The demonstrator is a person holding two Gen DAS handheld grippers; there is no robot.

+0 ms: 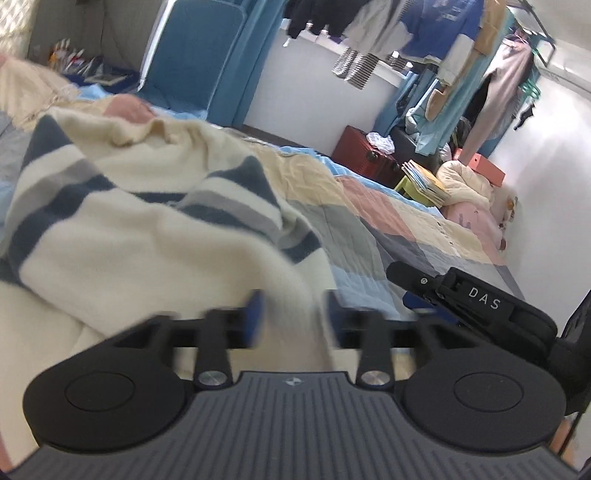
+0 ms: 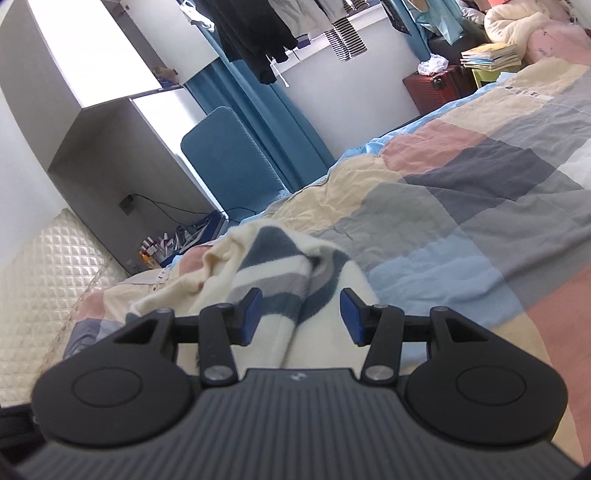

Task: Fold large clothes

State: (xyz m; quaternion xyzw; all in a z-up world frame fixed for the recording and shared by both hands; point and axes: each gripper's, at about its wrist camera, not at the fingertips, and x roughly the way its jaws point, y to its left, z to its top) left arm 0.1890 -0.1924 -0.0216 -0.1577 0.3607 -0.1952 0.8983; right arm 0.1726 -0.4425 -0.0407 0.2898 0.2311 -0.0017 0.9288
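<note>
Patchwork quilt [image 2: 480, 192] on the bed served as my folding surface. Striped cream sweater [image 1: 147, 206] lay bunched across it. Left gripper [image 1: 293, 317] stood open, cloth between unpressed pads; right gripper [image 2: 301, 314] likewise straddled a fold, parted, positioned for regrasp.

A home bedroom: patchwork-quilted bed [image 2: 480, 192], hanging clothes [image 1: 388, 26], blue curtains [image 2: 266, 122].

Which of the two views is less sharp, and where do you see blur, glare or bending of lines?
Left wrist view: motion blur smears the blue pads of the left gripper and the cream knitted sweater with blue and grey stripes near them; the white wall at right is washed out. Right wrist view: sharper; the fisheye bends the grey cabinet edges.
</note>
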